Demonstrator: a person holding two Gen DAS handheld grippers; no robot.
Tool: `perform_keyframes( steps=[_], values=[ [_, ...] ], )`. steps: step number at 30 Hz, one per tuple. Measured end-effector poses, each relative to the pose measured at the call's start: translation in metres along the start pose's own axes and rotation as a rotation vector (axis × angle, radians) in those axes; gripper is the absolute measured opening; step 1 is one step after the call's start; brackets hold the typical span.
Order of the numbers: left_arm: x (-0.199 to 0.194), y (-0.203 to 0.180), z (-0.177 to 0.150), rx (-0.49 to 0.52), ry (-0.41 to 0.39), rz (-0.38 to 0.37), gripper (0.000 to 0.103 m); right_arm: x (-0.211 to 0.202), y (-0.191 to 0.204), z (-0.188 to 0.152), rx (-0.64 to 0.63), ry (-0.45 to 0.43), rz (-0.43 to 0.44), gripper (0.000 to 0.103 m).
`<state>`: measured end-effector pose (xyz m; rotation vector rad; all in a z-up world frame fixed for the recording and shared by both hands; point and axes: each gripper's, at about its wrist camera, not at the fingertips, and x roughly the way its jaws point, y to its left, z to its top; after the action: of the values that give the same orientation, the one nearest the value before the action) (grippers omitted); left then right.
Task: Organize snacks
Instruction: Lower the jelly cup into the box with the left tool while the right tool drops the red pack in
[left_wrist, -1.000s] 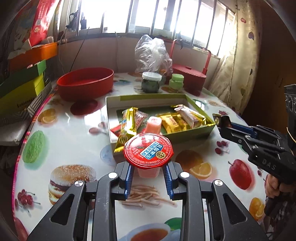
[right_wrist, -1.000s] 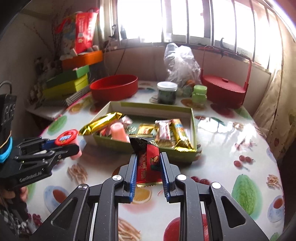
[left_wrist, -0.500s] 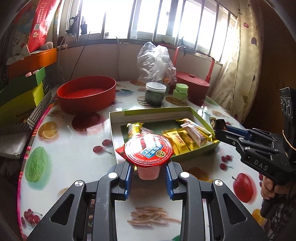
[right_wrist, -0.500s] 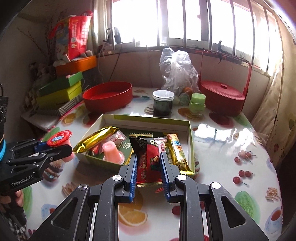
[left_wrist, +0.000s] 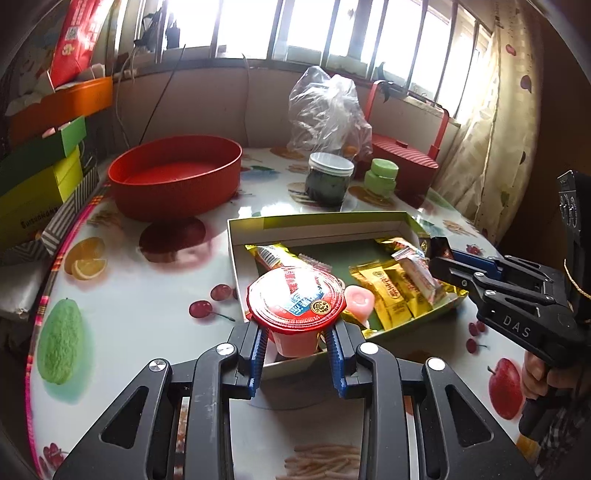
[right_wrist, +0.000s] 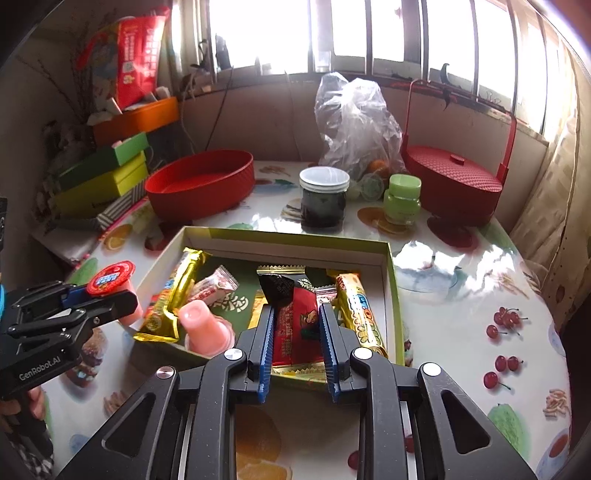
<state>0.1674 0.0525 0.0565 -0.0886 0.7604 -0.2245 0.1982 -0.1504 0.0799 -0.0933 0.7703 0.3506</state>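
Left gripper (left_wrist: 297, 345) was clamped on a pink jelly cup (left_wrist: 296, 306), pads squeezing the body just under the red foil lid, so the wider rim sat above the jaws and probably kept it from slipping down. It hung upright right at the near edge of the green snack box (left_wrist: 321, 225), looking ready to go in.

Right gripper (right_wrist: 298, 334) was pinching a red and black snack packet (right_wrist: 297, 314) by its long sides, the packet sticking out ahead of the jaws over the box's near side. My guess is both were about to be dropped in together.

Just beyond both grippers, inside the box: gold-wrapped bars (right_wrist: 173, 295), a yellow bar (right_wrist: 356, 310) and another pink jelly (right_wrist: 201, 325) tipped over. Further out sat a red bowl (left_wrist: 173, 177), a dark jar (right_wrist: 324, 199) and a plastic bag (right_wrist: 356, 122).
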Motion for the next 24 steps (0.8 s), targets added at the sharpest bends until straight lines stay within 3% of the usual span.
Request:
perform_keyframes(
  steps=[14,24],
  values=[
    [0.022,0.003,0.003,-0.016,0.035,0.000,0.031,0.025,0.007,0.000,-0.040,0.028,-0.046,0.023],
    [0.026,0.006,0.003,-0.038,0.048,0.021,0.032,0.027,0.012,0.000,-0.043,0.017,-0.016,0.026]
  ],
)
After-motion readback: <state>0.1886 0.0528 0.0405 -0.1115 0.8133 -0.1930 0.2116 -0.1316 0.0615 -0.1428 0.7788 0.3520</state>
